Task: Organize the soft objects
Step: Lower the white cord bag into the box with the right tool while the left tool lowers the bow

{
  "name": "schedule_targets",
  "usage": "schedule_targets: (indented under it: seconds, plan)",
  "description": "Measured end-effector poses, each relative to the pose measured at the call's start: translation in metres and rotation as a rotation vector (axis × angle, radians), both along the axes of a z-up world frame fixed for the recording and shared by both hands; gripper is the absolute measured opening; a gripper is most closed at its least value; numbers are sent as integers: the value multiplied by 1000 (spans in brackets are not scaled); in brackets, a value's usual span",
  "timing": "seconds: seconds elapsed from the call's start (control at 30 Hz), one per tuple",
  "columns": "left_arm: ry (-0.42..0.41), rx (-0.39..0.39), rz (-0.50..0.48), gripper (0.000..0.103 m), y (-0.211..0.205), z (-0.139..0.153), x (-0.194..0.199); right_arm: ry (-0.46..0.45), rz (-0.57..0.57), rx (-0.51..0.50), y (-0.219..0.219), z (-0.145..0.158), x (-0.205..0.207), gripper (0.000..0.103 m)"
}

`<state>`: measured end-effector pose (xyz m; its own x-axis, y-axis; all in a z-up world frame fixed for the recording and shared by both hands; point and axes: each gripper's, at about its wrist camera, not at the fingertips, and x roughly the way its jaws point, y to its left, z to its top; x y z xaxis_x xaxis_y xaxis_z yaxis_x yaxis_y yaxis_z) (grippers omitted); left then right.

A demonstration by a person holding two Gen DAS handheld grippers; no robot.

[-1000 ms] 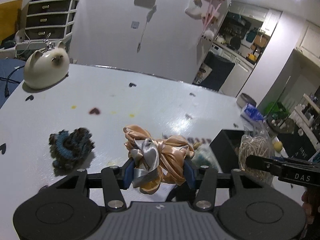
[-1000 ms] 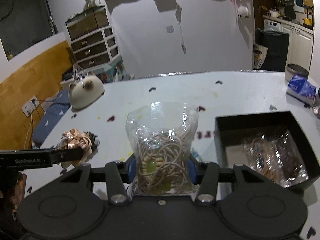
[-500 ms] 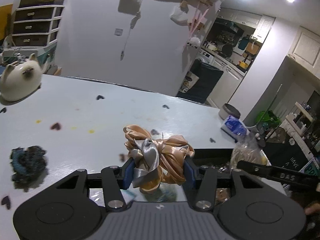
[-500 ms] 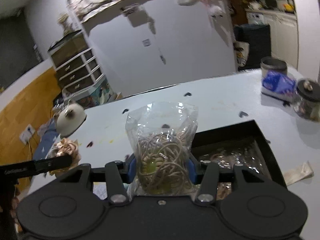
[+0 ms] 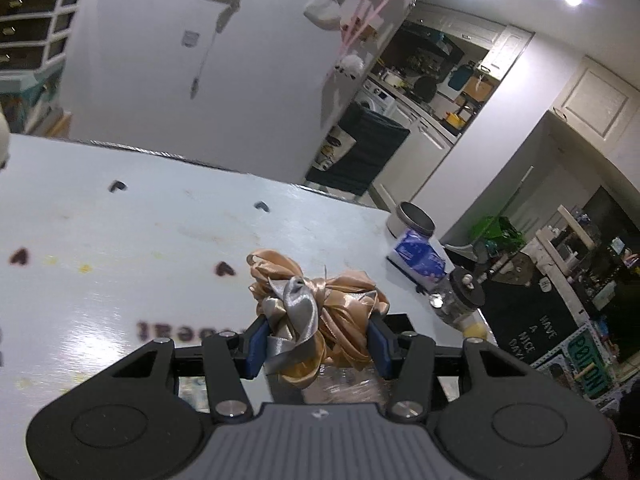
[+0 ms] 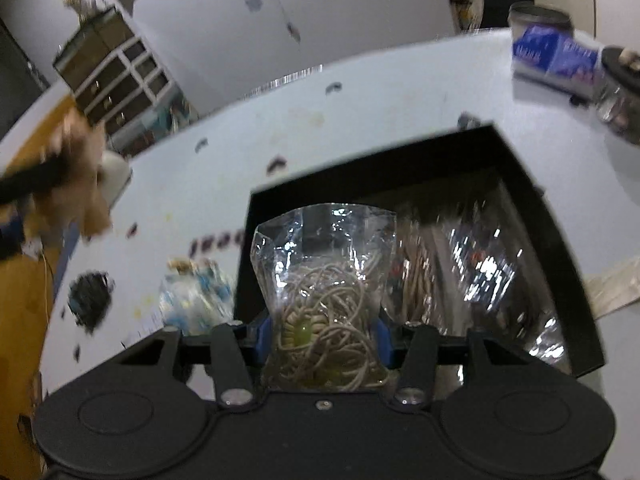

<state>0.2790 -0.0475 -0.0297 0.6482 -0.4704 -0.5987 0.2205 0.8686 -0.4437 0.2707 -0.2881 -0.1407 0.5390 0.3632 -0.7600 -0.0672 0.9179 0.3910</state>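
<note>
My left gripper [image 5: 316,342] is shut on a bundle of peach and silver satin ribbon [image 5: 320,312], held above the white table. A corner of the black box [image 5: 400,320] shows just behind its right finger. In the right wrist view that ribbon bundle [image 6: 80,184] is a blur at the upper left. My right gripper [image 6: 324,336] is shut on a clear bag of beige cord [image 6: 324,304], hanging over the near left part of the open black box [image 6: 536,200]. Crinkled clear bags [image 6: 484,276] lie inside the box.
A dark crocheted piece [image 6: 90,300] and a clear bag with blue and white contents [image 6: 196,296] lie on the table left of the box. A blue tissue pack [image 5: 416,256], a glass jar [image 5: 460,296] and a tin [image 5: 414,222] stand at the table's far right edge.
Both grippers have swung right toward the black box with their loads. The right one has come down over the box. The dark crocheted piece has left the left wrist view.
</note>
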Motion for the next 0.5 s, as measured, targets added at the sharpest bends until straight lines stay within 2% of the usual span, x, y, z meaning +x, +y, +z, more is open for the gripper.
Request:
schedule_targets:
  seconds: [0.13,0.17,0.2,0.23,0.27,0.4,0.47,0.5]
  plan:
    - [52,-34,-29,51,-15,-7,14,35,21,27,3,-16,3,53]
    - [67,-42,-37,51,-20,-9,18,37,25,29,3,-17,3,56]
    - [81,-49,-43,51,-24,-12,21,43,34,33,3,-16,3,61]
    - [98,-58,-50,51,-28,-16,24,45,37,39,3,-16,2,73]
    - [116,-69,-55,51,-32,-20,28,42,33,42,1,-13,0,79]
    - [194,-100,-72,51,-47,-36,41,8,14,60,-14,-1,-9,76]
    - [244,-110,-69,51,-54,-47,48,-5,7,77,-23,4,-12,62]
    - [267,-110,-62,51,-58,-51,50,-10,5,81,-25,5,-14,59]
